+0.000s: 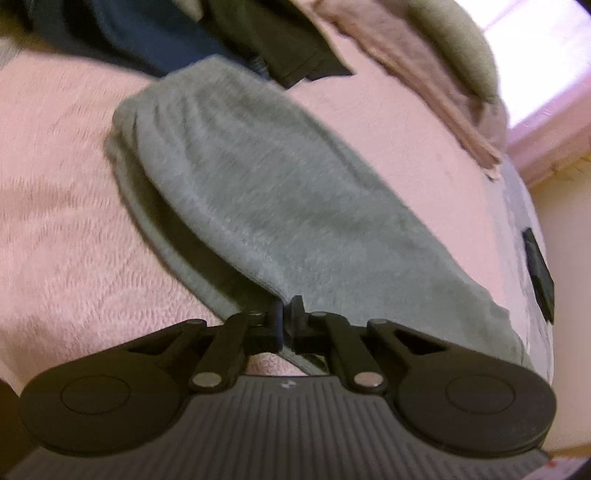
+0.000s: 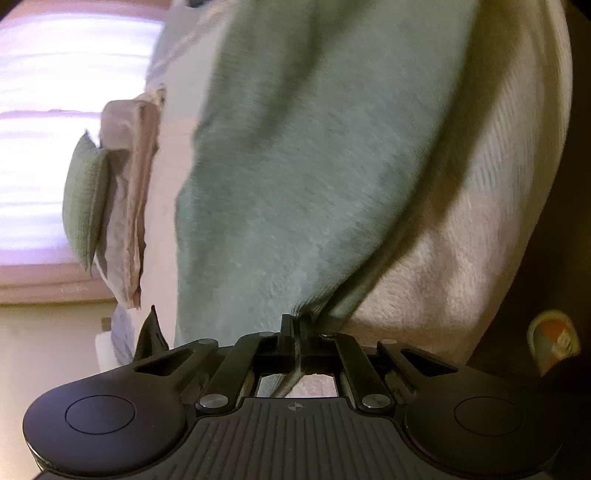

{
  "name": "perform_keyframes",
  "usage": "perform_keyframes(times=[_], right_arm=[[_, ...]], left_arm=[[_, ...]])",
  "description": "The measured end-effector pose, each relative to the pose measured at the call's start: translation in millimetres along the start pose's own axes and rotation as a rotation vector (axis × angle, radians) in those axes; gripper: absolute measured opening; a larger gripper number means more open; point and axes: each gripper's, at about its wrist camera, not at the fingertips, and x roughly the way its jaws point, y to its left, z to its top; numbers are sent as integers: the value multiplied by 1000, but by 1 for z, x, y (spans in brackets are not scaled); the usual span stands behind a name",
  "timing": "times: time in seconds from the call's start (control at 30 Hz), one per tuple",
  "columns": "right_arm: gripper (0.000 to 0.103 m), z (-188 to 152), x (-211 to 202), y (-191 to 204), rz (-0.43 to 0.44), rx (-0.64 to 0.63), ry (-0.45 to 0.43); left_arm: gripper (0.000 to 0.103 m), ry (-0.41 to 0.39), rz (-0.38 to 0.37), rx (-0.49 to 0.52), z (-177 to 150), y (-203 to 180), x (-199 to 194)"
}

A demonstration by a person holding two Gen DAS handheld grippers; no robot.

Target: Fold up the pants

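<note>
With both my left tongs (image 1: 284,314) and right tongs (image 2: 295,326) pinched tight on the near edge of the grey pants (image 1: 266,192) lying on the pink bed (image 1: 55,221), I should lift evenly and carry that edge over squarely.

The pants (image 1: 266,184) are grey knit cloth, matt and slightly fuzzy like fleece, with a ribbed hem at the near edge. The bed cover (image 1: 55,229) under them is pink cloth with a soft, woven wavy texture. Far beyond lie dark garments (image 1: 155,33) of smooth matt cloth, and at the far right a folded beige towel (image 1: 436,92) with a rough nap beside a green pillow (image 2: 85,199) of coarse weave. The left gripper (image 1: 286,314) and right gripper (image 2: 297,325) are matt black plastic with shiny metal pivot pins and ribbed grey bodies.
</note>
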Motion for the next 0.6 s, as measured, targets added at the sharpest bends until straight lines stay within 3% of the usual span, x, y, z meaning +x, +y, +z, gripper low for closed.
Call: perform_keyframes(times=[0.1,0.27,0.4,0.5,0.6], right_arm=[[0,-7,-10,3,-29,-25,-31],[0,-14,8,-7,-188,-47,18],[11,-21,-6,43,-345,-397,-35],[16,-34,-13,77,-376,-693,-151],[23,-47,11,87,-422,-967,-196]], left_arm=[[2,-8,12,93,-9,-1,-4],[6,36,92,241,-13,-10,11],[8,5,120,376,-10,-36,-12],[9,-58,136,473,-12,-57,-21],[12,-70,150,594,-19,-79,3]])
